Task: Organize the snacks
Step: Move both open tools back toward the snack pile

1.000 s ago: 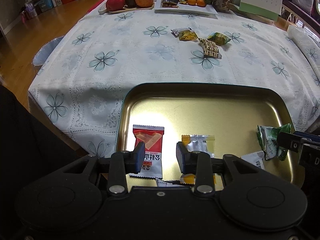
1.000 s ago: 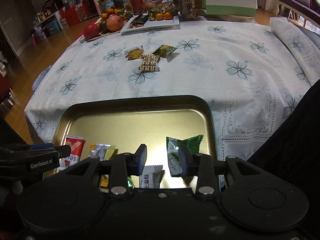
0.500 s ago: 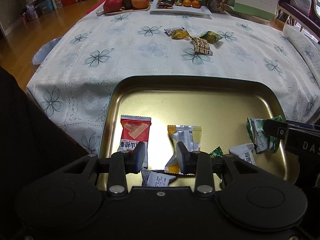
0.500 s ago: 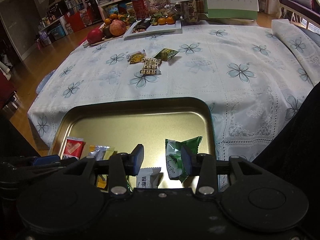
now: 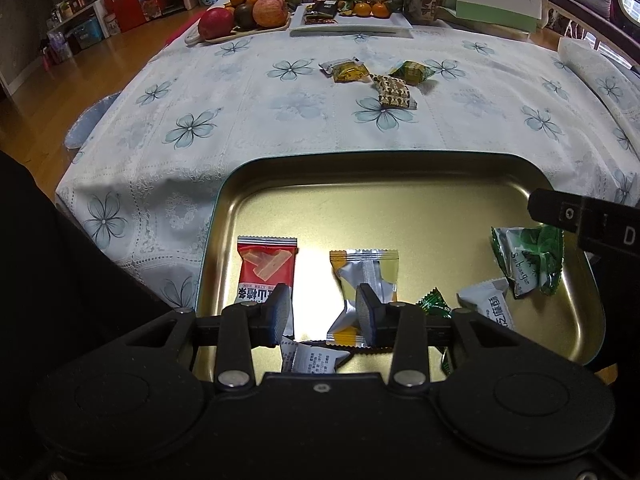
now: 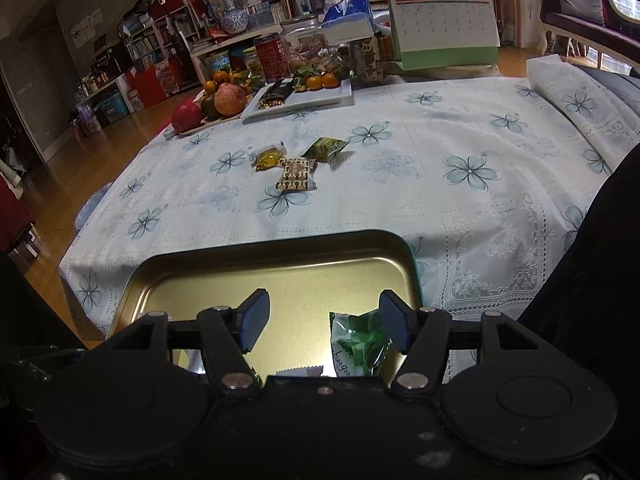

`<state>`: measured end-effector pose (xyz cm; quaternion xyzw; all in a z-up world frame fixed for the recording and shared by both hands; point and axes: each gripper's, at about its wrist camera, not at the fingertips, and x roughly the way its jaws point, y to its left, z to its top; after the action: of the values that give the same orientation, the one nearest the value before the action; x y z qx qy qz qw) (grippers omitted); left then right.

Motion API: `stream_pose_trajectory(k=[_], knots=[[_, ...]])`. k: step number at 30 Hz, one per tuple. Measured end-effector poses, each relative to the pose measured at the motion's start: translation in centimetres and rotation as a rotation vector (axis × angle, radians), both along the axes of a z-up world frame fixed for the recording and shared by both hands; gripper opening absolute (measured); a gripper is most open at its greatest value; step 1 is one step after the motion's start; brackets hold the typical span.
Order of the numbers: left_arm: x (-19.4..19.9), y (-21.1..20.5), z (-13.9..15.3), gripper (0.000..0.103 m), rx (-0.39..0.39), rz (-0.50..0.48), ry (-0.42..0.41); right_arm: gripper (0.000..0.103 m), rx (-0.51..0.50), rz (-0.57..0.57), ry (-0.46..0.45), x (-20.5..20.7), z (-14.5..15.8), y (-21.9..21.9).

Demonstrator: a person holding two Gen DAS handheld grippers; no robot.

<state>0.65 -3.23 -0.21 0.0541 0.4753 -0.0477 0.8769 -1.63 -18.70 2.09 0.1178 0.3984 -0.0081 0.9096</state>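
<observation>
A gold metal tray [image 5: 400,184] [image 6: 280,276] at the table's near edge holds several wrapped snacks: a red packet [image 5: 267,268], a silver-and-yellow packet [image 5: 366,280], a small white one [image 5: 310,360], a white one [image 5: 490,306] and a green packet [image 5: 528,264] [image 6: 360,340]. My left gripper [image 5: 323,312] hovers over them, its jaws opening with nothing pinched. My right gripper [image 6: 322,320] is over the tray's right part, jaws opening wide; the green packet lies below the right finger, untouched. Three more snacks lie mid-table: yellow [image 5: 348,72] [image 6: 268,158], patterned brown [image 5: 394,90] [image 6: 296,174], green-yellow [image 5: 412,72] [image 6: 326,148].
A floral white tablecloth [image 5: 280,120] covers the table. At the far edge stand a fruit board [image 5: 244,20], a white plate with oranges [image 5: 360,24], jars and a desk calendar [image 6: 444,28]. A dark sleeve [image 6: 592,300] is at the right. Wooden floor lies beyond the left edge.
The right gripper's jaws have spread wide and its view has tilted up toward the table. The left gripper drew back over the tray and its jaws widened a little.
</observation>
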Motion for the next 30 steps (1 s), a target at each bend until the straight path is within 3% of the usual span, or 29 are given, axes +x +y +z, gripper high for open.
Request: stream_pose_trajectory(k=[5,13,22,30], knots=[[-0.1,0.0,0.0,0.047,0.002,-0.004,0.003,0.068,-0.019,-0.002,-0.022,0.0,0.1,0.2],[0.1,0.1,-0.2,0.047,-0.009,0.006,0.028,0.067,-0.017,0.047,0.022,0.2,-0.1,0.5],[0.0,-0.4,-0.1,0.047,0.009,-0.032,0.034,0.061,-0.025,0.056,0.082,0.5,-0.6,0.7],[0.2,-0.1,-0.3,0.047,-0.022,-0.019,0.069,0.058,-0.039,0.073,0.113,0.6,-1.0,1.2]])
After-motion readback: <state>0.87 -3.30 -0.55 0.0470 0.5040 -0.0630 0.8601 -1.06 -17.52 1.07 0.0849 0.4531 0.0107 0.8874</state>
